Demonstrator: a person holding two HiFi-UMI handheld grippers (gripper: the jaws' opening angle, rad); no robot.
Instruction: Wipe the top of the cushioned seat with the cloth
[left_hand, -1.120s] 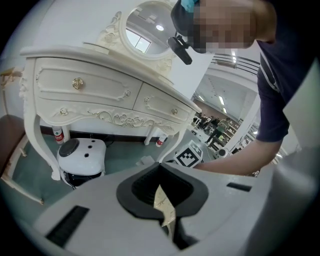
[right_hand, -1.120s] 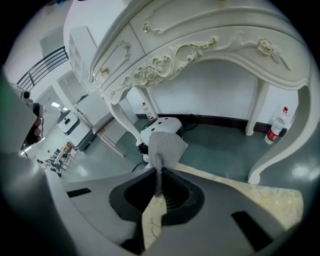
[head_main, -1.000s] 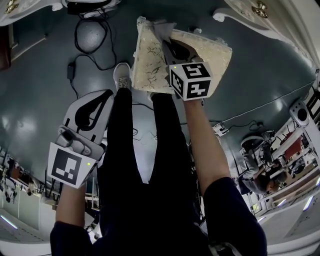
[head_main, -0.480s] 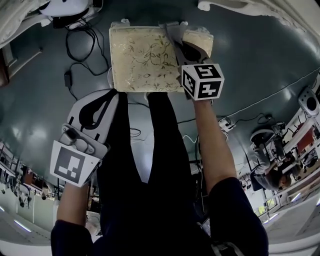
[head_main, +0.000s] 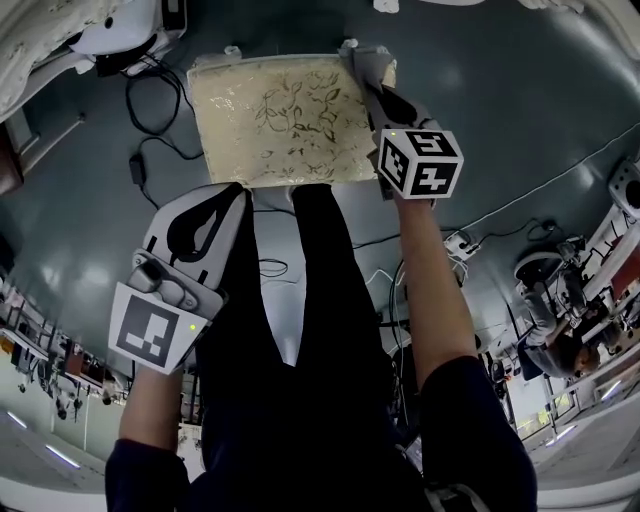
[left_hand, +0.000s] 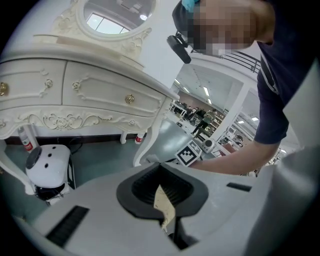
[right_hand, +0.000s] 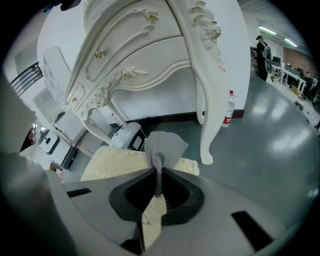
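The cushioned seat (head_main: 275, 118), cream with a leaf pattern, stands on the floor at the top of the head view, just beyond my legs. My right gripper (head_main: 368, 72) is at the seat's far right edge, shut on a grey cloth (head_main: 362, 60). In the right gripper view the cloth (right_hand: 162, 145) sticks up from the closed jaws (right_hand: 159, 172), with the seat (right_hand: 117, 162) below and to the left. My left gripper (head_main: 235, 190) hangs beside my left leg, short of the seat. Its jaws (left_hand: 160, 164) are shut with nothing in them.
A white carved dressing table (right_hand: 145, 55) stands beyond the seat, one curved leg (right_hand: 207, 110) close to the seat's right corner. A bottle (right_hand: 229, 107) stands by that leg. A white rounded device (left_hand: 47, 165) and black cables (head_main: 150, 100) lie on the floor to the left.
My right gripper has carried the cloth from over the seat's top to its right edge. The seat now shows squarely in the head view. The left gripper has hardly moved.
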